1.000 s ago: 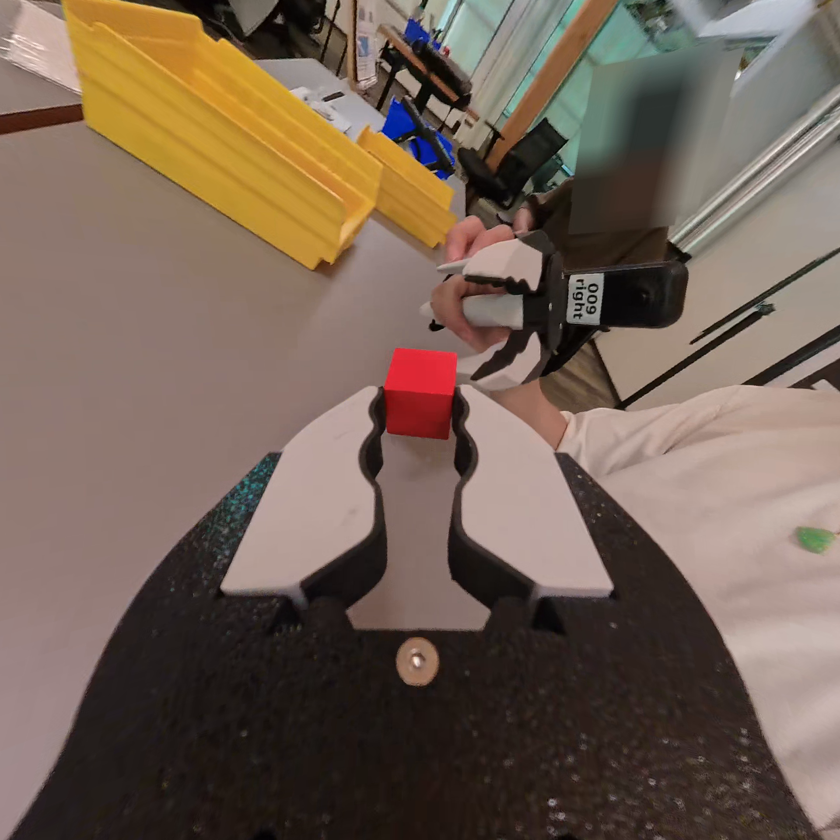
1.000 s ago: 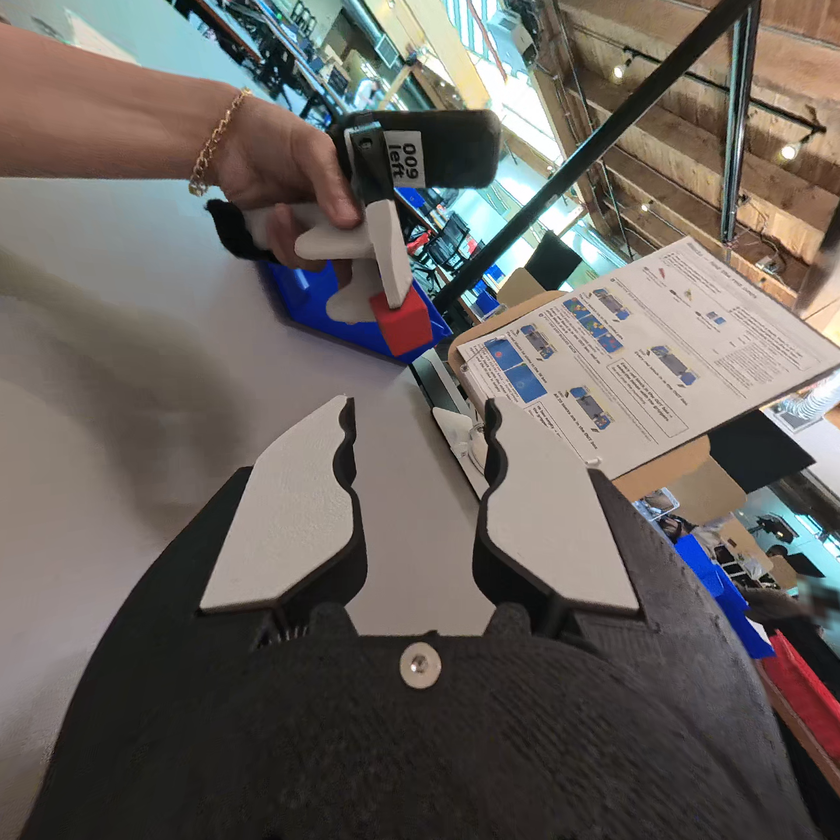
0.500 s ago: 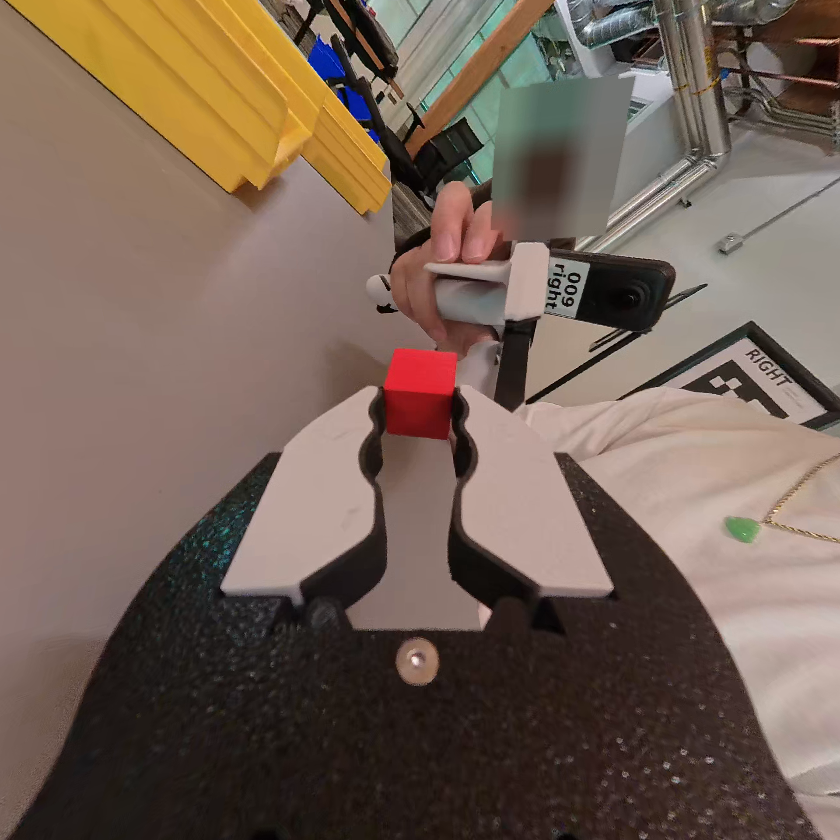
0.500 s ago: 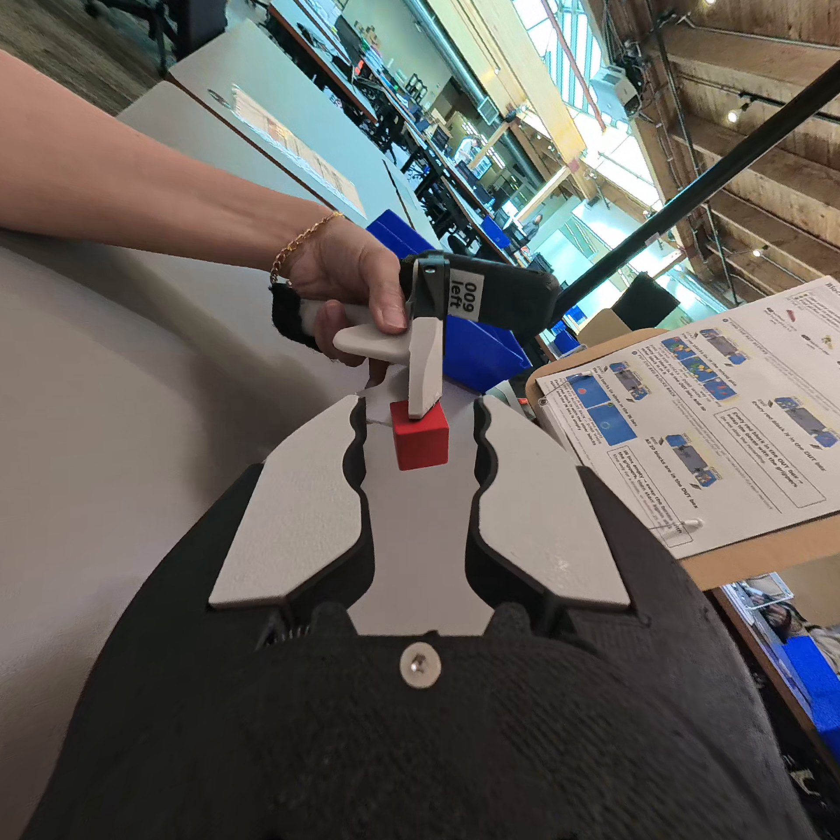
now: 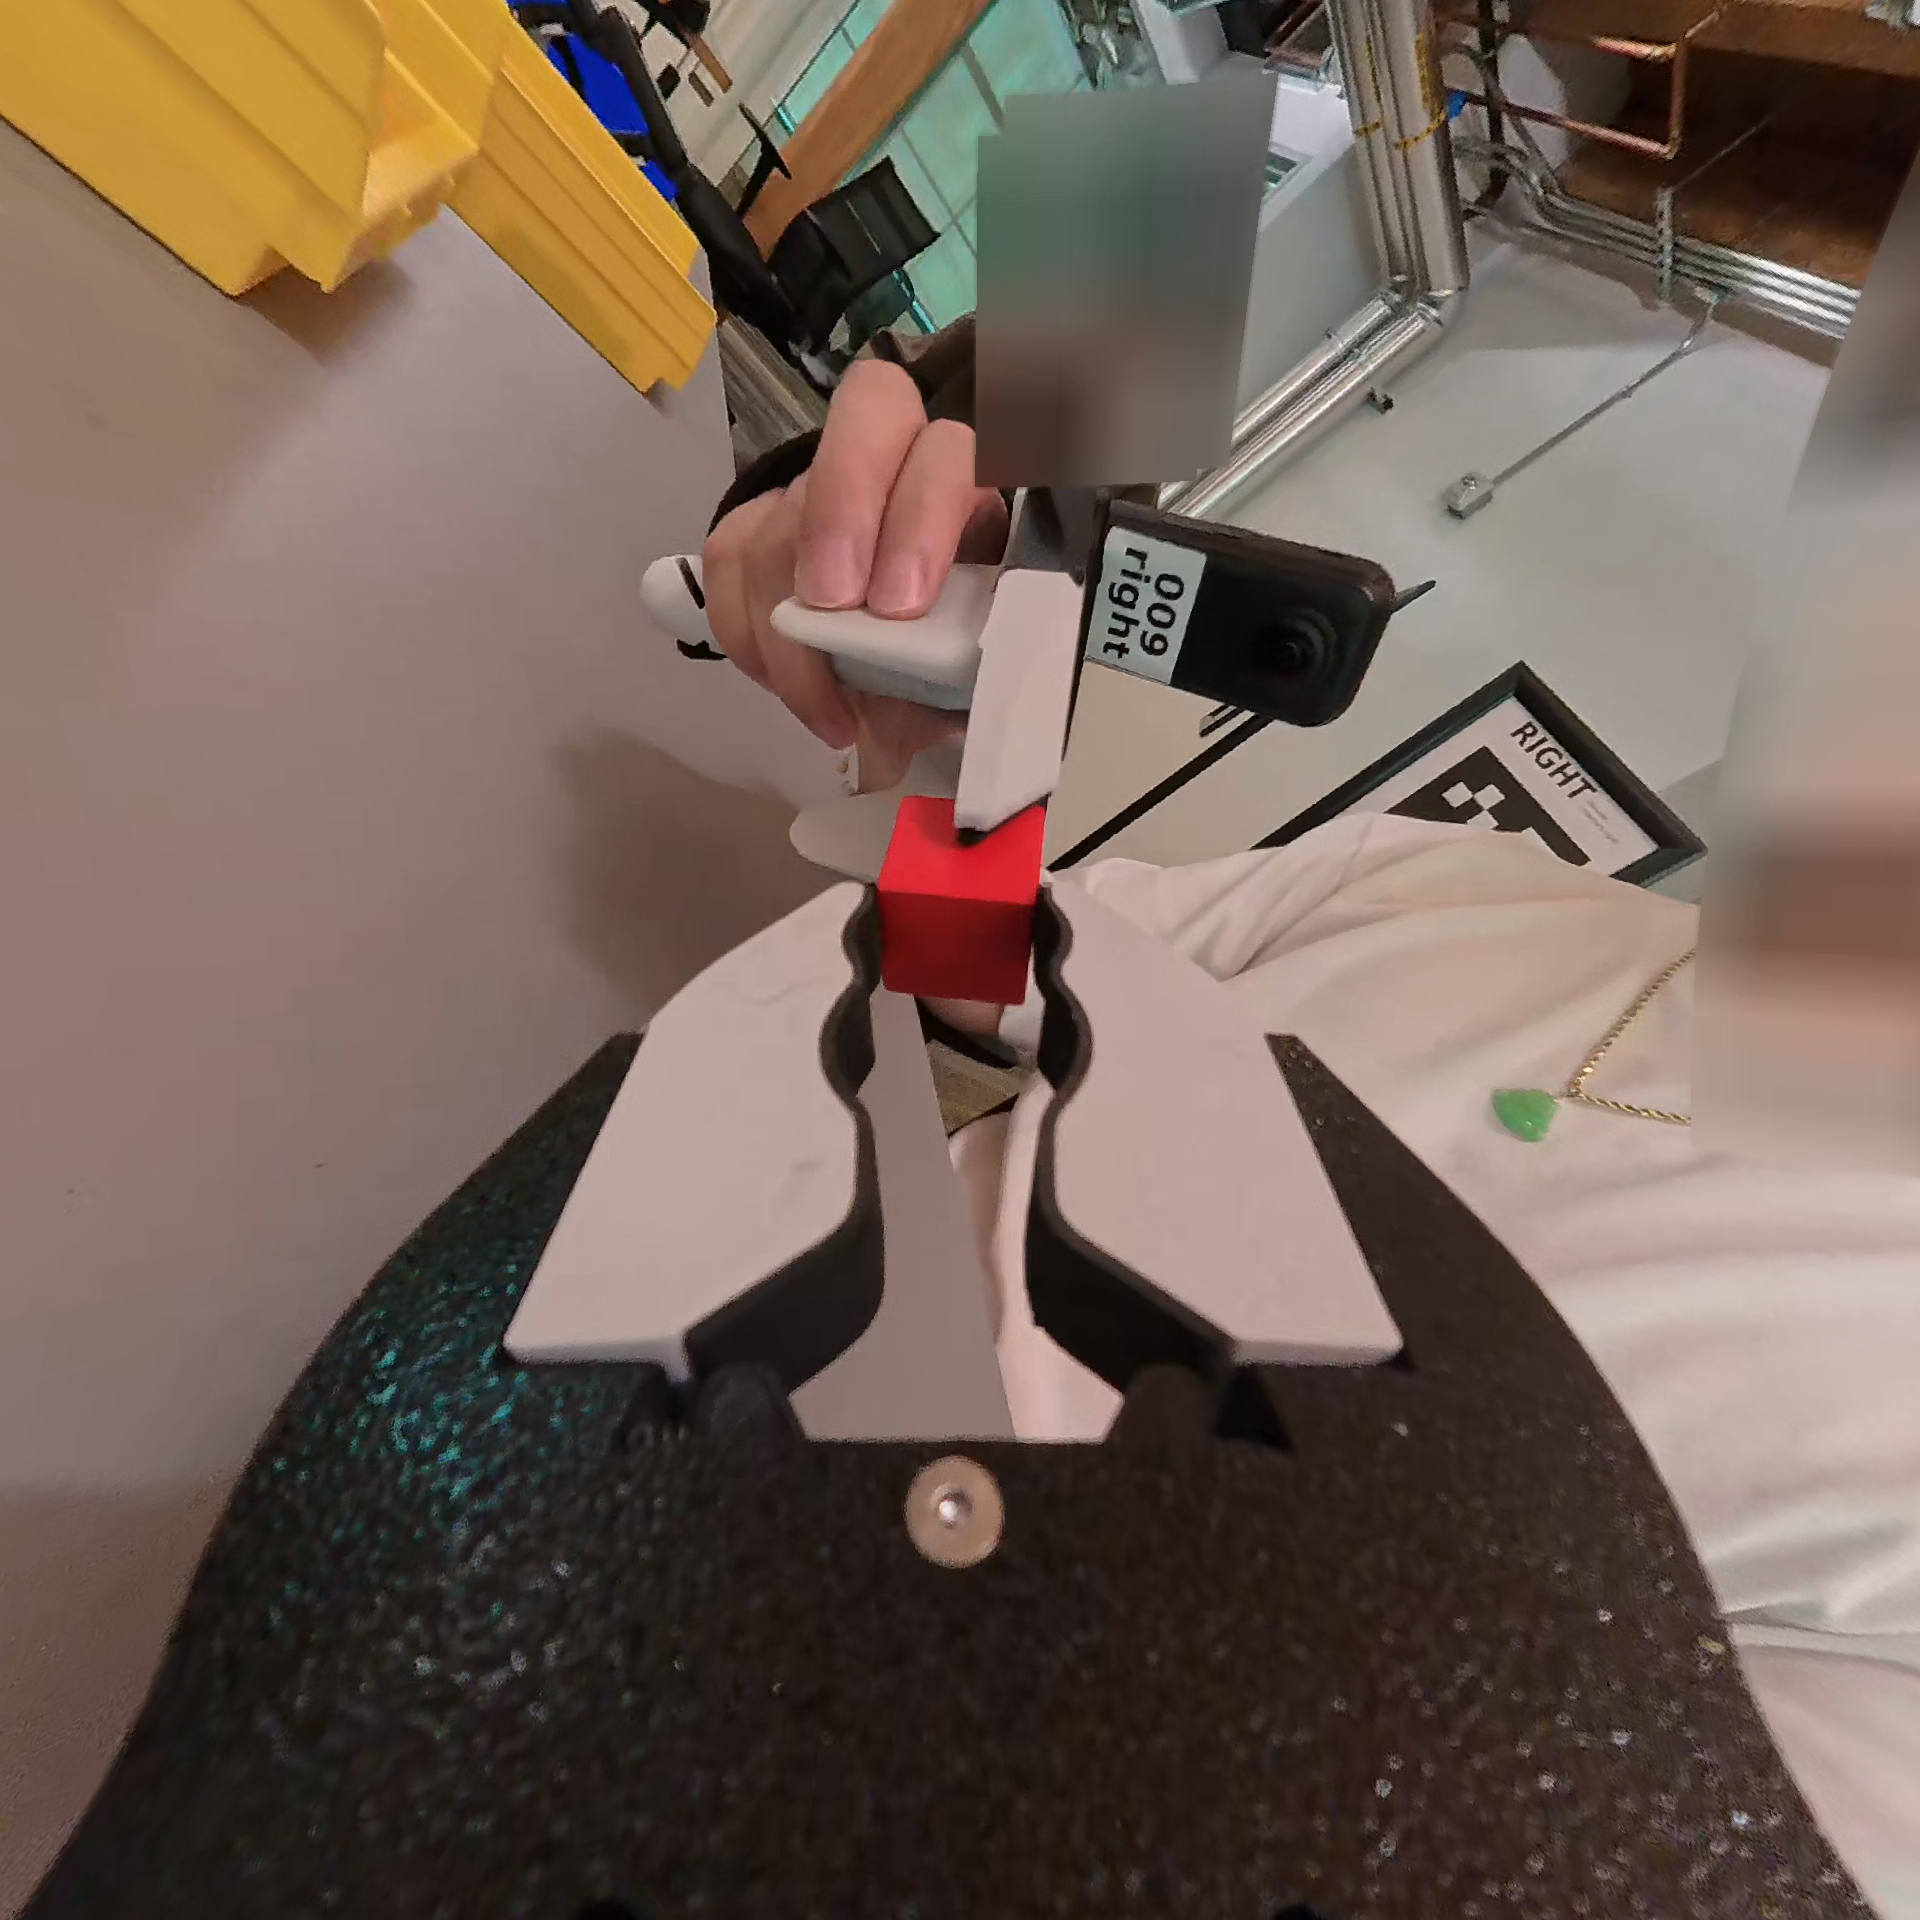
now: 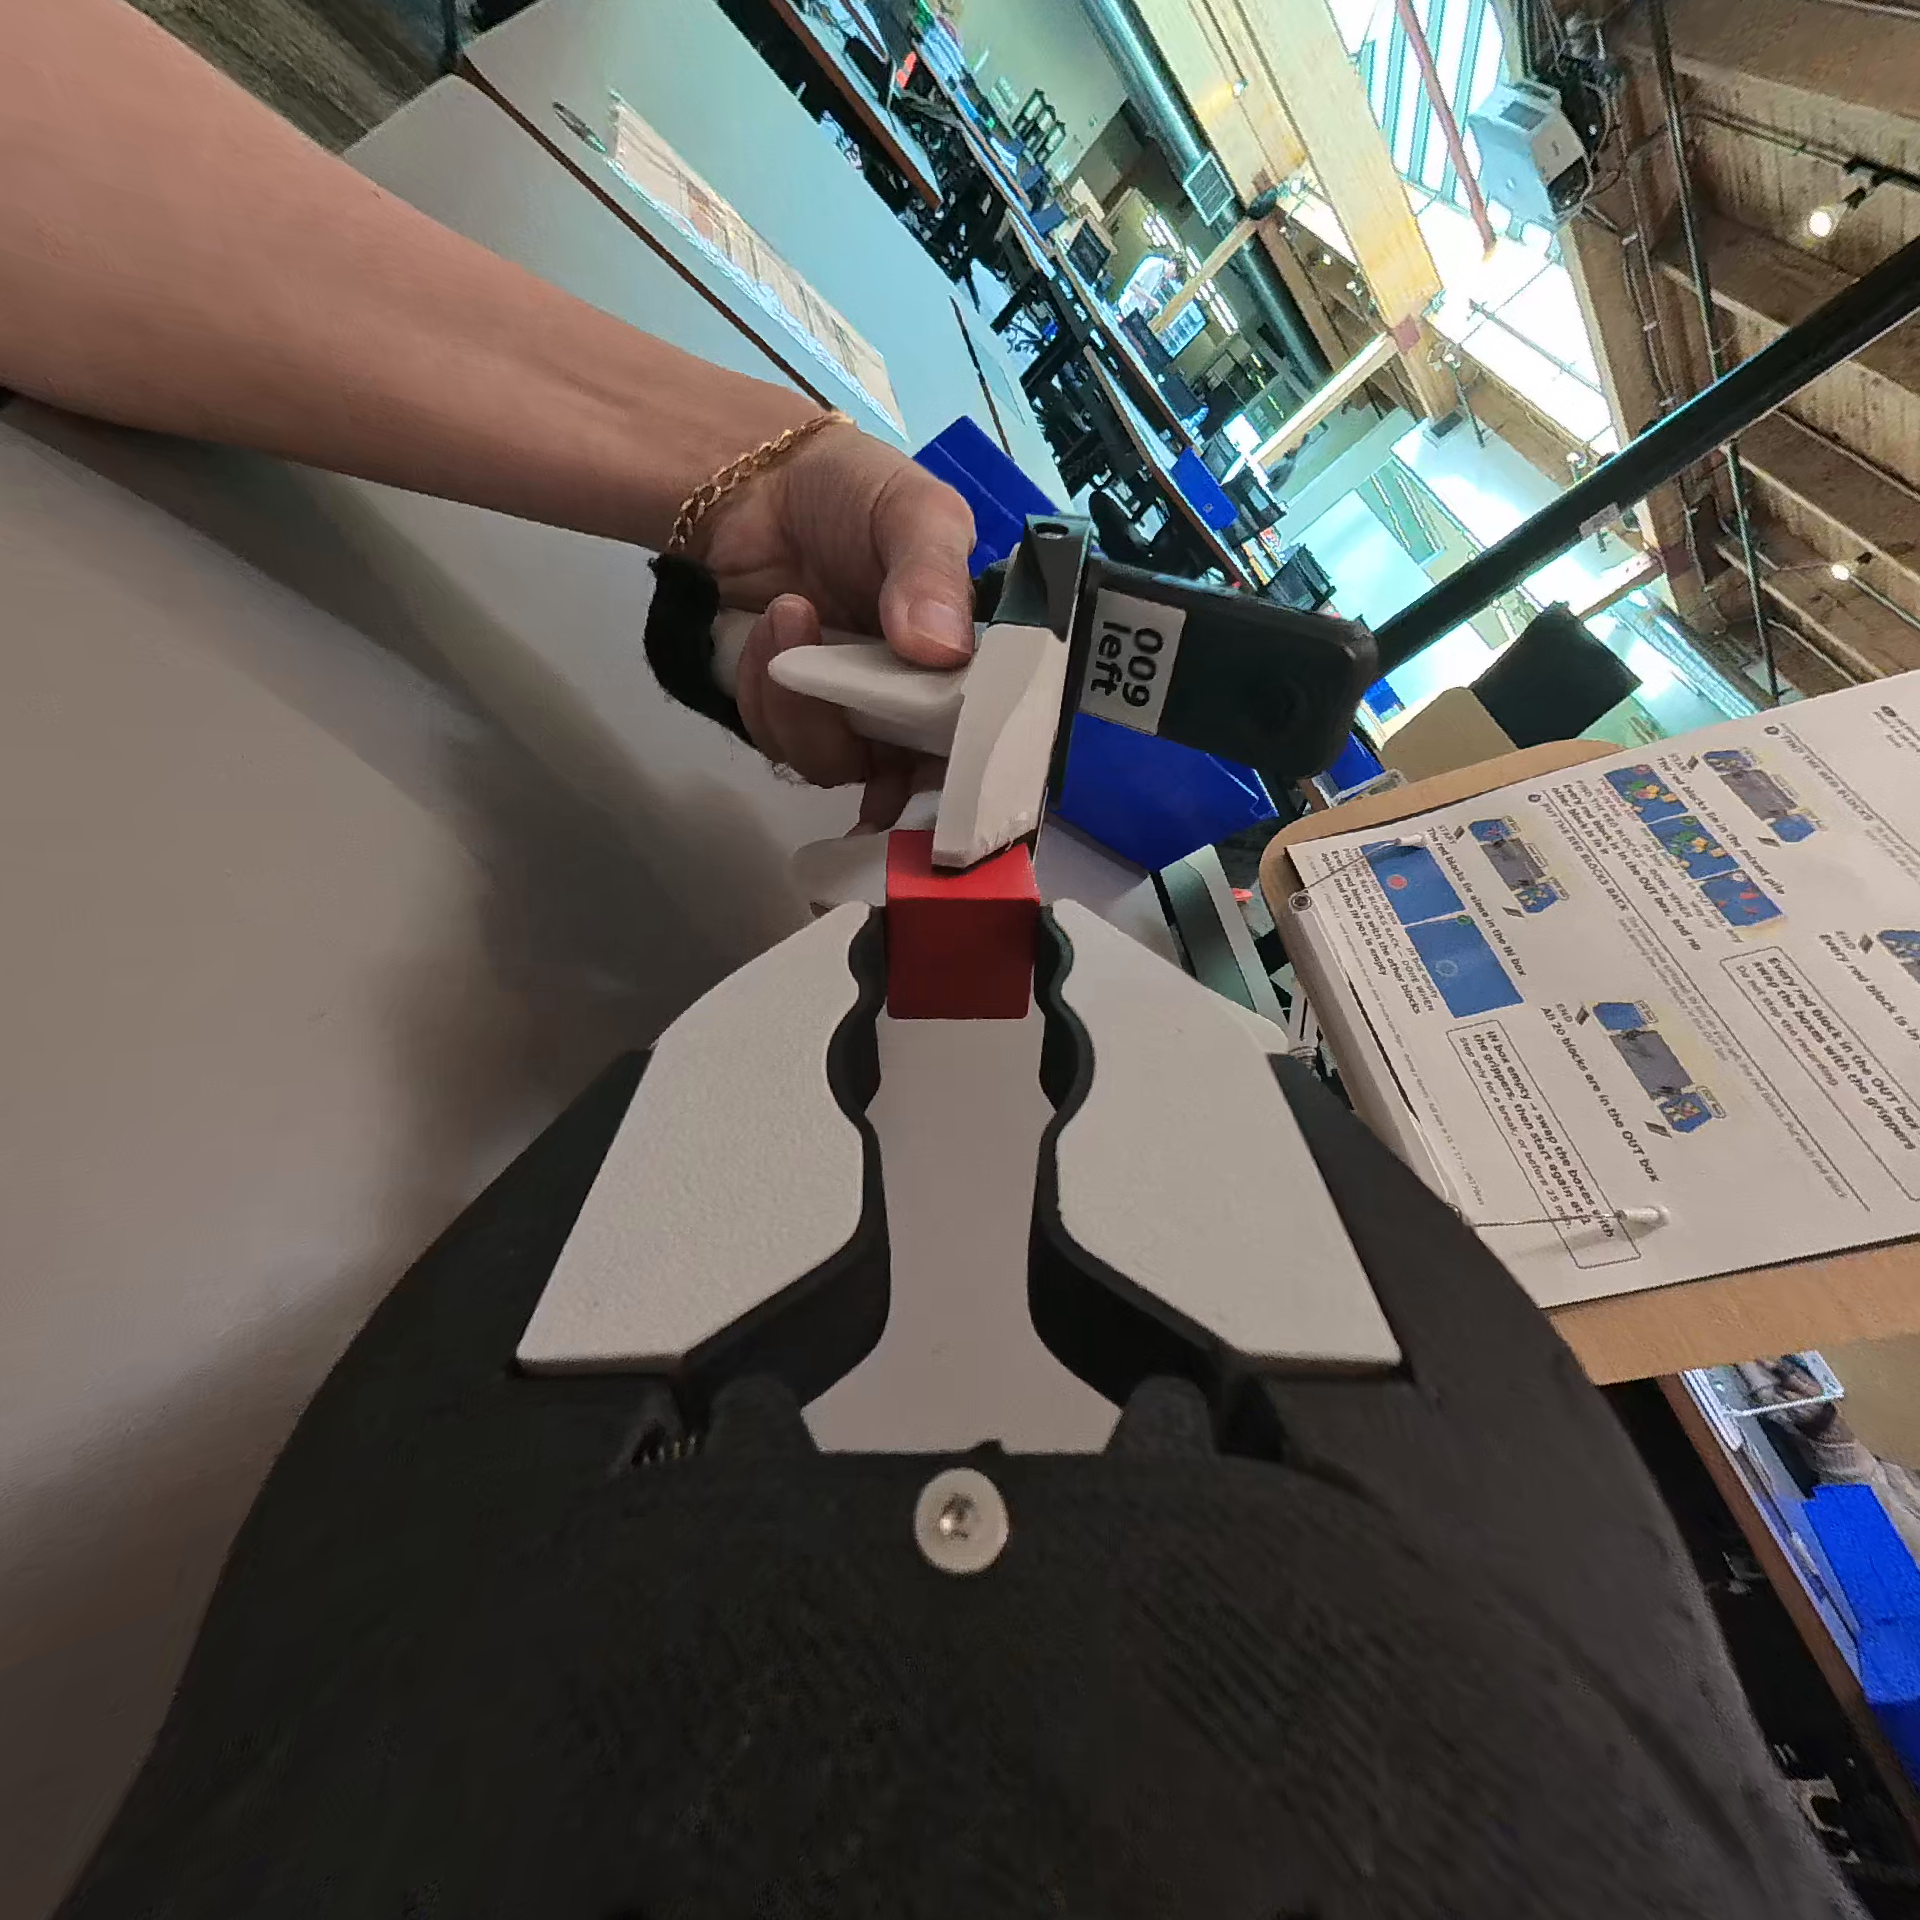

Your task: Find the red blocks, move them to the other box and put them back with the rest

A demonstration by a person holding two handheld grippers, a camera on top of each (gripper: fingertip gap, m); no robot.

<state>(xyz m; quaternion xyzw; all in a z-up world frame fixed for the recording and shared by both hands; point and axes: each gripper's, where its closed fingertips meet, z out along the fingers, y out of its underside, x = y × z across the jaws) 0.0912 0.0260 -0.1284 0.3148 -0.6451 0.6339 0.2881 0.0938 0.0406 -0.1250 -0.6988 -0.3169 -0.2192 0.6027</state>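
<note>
Both jaws clamped, tips meeting

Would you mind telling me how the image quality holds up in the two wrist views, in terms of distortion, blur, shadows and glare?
Left wrist view: strong wide-angle bending; the yellow bins curve at the edge; the red block is sharp; soft shadow on the table; blurred patches were laid over the person. Right wrist view: similar distortion; bright windows are blown out; the instruction sheet is evenly lit.
</note>
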